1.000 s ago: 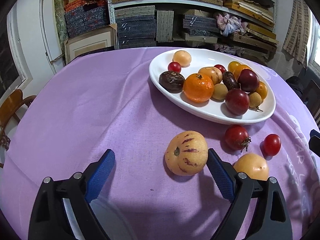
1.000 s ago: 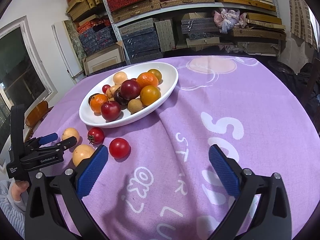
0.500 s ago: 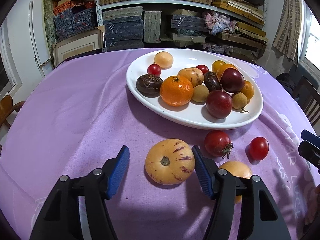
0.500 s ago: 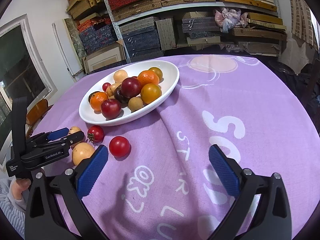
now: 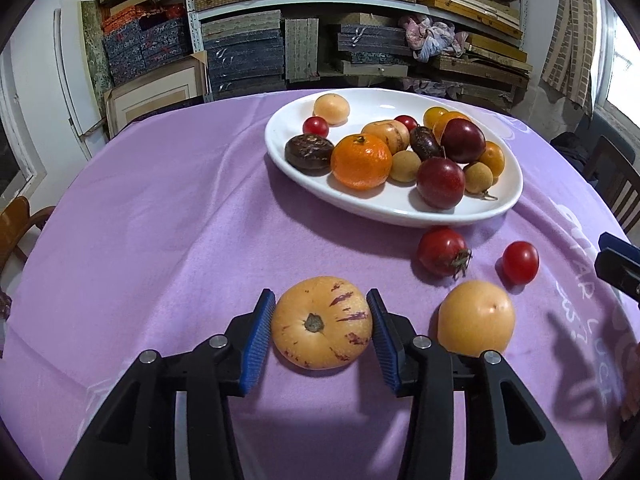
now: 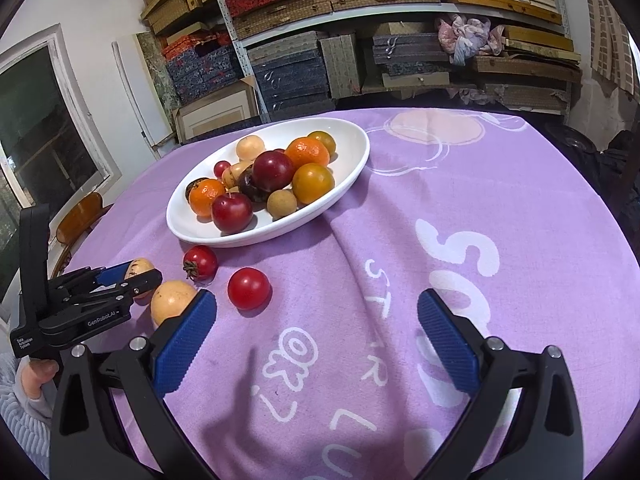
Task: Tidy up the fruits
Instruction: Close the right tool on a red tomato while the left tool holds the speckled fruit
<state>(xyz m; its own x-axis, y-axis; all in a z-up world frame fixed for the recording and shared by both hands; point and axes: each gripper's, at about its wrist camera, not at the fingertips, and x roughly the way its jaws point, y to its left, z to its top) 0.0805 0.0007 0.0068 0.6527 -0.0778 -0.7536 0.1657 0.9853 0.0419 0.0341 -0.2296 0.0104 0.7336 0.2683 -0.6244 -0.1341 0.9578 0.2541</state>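
My left gripper (image 5: 321, 322) is shut on a yellow melon with purple streaks (image 5: 322, 322), its blue pads touching both sides; the melon rests on the purple cloth. It also shows in the right wrist view (image 6: 138, 269). A plain yellow fruit (image 5: 476, 317), a stemmed red tomato (image 5: 441, 251) and a small red tomato (image 5: 520, 262) lie loose to its right. A white oval plate (image 5: 400, 210) holds several fruits behind them. My right gripper (image 6: 316, 334) is open and empty, near the small tomato (image 6: 248, 288).
A round table under a purple cloth (image 6: 460, 216) with white lettering fills both views. Shelves of stacked boxes (image 5: 320, 28) stand behind it. A wooden chair (image 5: 16, 224) stands at the left edge, another (image 5: 616, 184) at the right.
My left gripper has moved forward around the striped melon and its jaws have closed from wide open onto the fruit. My right gripper has stayed open and still.
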